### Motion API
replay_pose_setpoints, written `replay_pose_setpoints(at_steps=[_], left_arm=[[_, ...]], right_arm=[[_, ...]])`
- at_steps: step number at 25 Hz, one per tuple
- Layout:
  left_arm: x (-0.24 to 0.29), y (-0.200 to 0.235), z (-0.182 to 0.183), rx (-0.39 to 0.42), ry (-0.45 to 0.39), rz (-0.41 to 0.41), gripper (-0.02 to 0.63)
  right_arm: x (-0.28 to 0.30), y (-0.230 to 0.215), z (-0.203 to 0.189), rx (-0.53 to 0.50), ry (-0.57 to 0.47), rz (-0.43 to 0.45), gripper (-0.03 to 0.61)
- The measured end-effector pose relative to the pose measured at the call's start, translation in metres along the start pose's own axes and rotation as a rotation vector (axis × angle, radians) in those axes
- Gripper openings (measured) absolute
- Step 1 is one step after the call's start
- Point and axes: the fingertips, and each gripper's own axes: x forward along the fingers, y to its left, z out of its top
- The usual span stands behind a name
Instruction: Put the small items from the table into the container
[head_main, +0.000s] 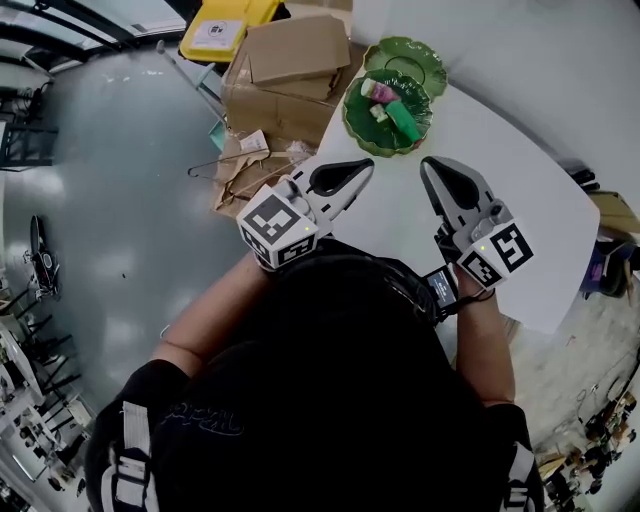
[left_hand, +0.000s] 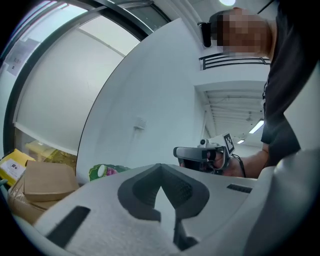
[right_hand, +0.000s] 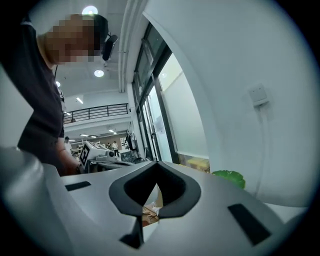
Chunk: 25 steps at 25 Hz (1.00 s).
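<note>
Both the left hand-held gripper (head_main: 362, 167) and the right hand-held gripper (head_main: 428, 166) are kept pressed together on nothing, and the small items (head_main: 385, 103), piled in the green dish (head_main: 350, 117) at the far end of the table (head_main: 520, 200), look light and are probably best pinched across their narrow sides.

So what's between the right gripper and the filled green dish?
Nothing; head view shows only bare white table between right gripper and filled green dish.

Bright, even daylight through window (right_hand: 170, 110), plus ceiling lamps (right_hand: 90, 10). Faint soft shadows on white table (head_main: 530, 190). Sheen on grey floor (head_main: 110, 300). Strong fisheye bending, black corners in gripper views. Close foreground slightly soft.
</note>
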Motion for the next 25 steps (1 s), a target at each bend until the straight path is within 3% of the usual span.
replay_pose_setpoints(at_steps=[8, 17, 25], left_arm=[[-0.016, -0.025, 0.012, 0.041, -0.017, -0.06, 0.005], [-0.025, -0.033, 0.016, 0.043, -0.033, -0.08, 0.005], [-0.02, -0.047, 0.021, 0.064, -0.086, -0.049, 0.005]], right_arm=[[-0.015, 0.048, 0.011, -0.049, -0.04, -0.006, 0.015], [-0.021, 0.057, 0.014, -0.059, -0.056, -0.035, 0.015], [-0.051, 0.044, 0.02, -0.091, -0.06, -0.063, 0.015]])
